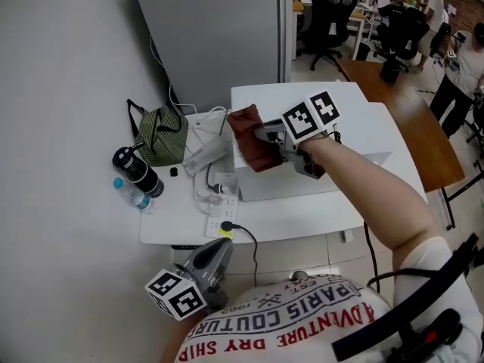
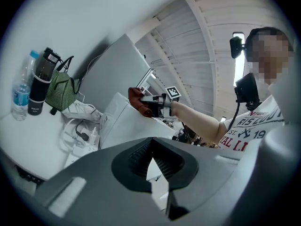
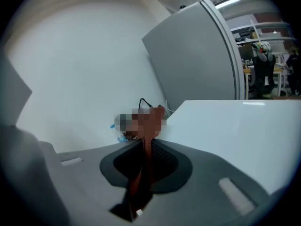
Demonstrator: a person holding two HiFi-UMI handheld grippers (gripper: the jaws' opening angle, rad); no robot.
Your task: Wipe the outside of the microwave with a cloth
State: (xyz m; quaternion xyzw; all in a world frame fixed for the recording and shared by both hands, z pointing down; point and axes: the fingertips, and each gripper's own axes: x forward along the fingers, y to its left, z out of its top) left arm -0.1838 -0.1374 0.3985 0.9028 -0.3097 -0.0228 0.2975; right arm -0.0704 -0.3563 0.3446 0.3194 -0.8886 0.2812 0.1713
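White table carries the boxy white microwave; a rust-red cloth lies on its top left edge, clamped in our right gripper. Our left gripper hangs near the table's front, jaws closed and empty.
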